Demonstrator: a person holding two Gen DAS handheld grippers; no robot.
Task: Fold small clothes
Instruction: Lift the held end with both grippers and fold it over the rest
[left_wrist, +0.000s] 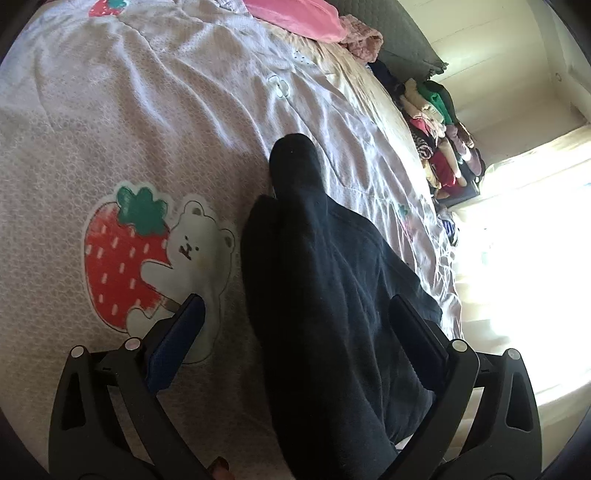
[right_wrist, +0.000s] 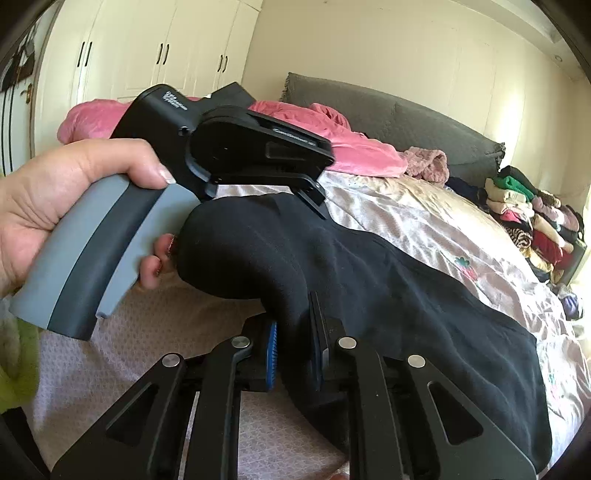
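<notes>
A black garment lies in a rumpled strip on the pale bedspread. My left gripper is open, its two fingers wide apart on either side of the garment's near end, with the pads off the cloth. In the right wrist view, my right gripper is shut on a raised fold of the same black garment, and the blue pads pinch the cloth. A hand holds the left gripper's grey handle just above the garment's far hump.
A strawberry-and-bear print marks the bedspread left of the garment. A pink garment and a grey headboard are at the bed's head. Stacks of folded clothes line the far side. The bed edge drops off into bright light.
</notes>
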